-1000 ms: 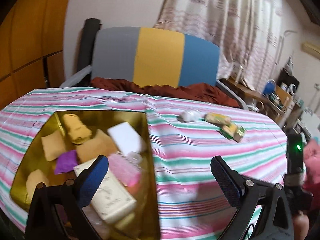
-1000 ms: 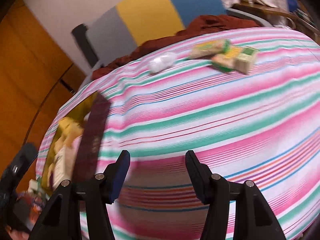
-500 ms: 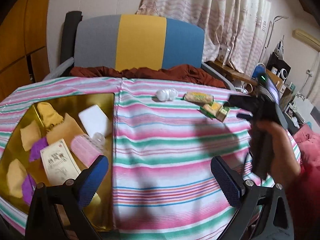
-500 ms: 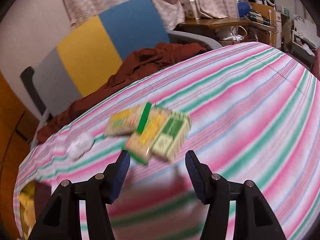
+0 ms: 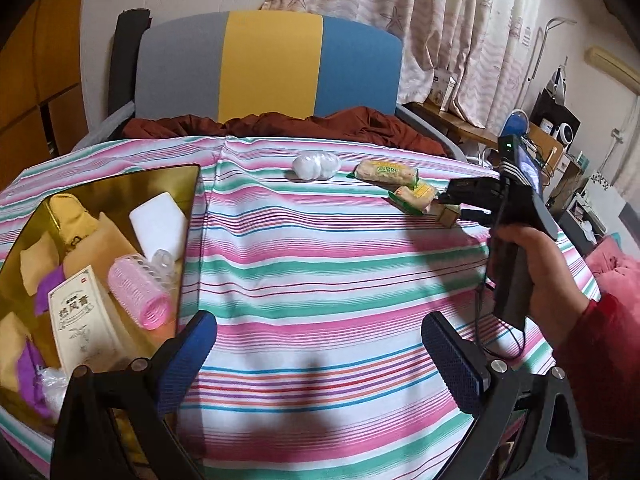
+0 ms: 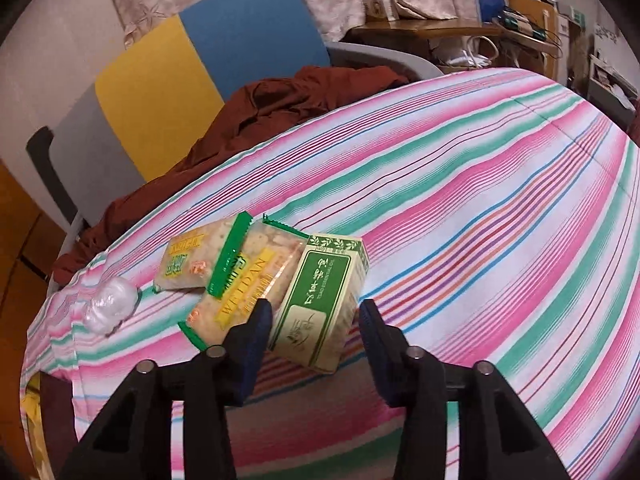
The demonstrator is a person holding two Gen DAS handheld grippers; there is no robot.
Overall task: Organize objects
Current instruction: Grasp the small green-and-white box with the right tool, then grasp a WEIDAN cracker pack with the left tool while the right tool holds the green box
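A green and cream box [image 6: 320,300] lies on the striped tablecloth [image 6: 480,220], between the open fingers of my right gripper [image 6: 316,320]. Two cracker packets [image 6: 248,280] [image 6: 192,260] lie just left of it, and a clear plastic wad [image 6: 110,304] lies further left. The same packets [image 5: 386,172] [image 5: 414,196] and wad [image 5: 316,165] show in the left wrist view, with the right gripper [image 5: 460,204] over the box. My left gripper [image 5: 316,356] is open and empty above the cloth, beside the gold tray [image 5: 176,174].
The tray holds a pink hair roller [image 5: 140,292], a white block [image 5: 160,224], a cream box [image 5: 80,320], yellow and purple pieces. A grey, yellow and blue chair [image 5: 272,64] with a rust cloth [image 5: 280,122] stands behind the table. Shelves with clutter stand at right.
My right gripper has swung from the tray side to the far right of the table and closed in on the green box. My left gripper has pulled back and risen from the tray.
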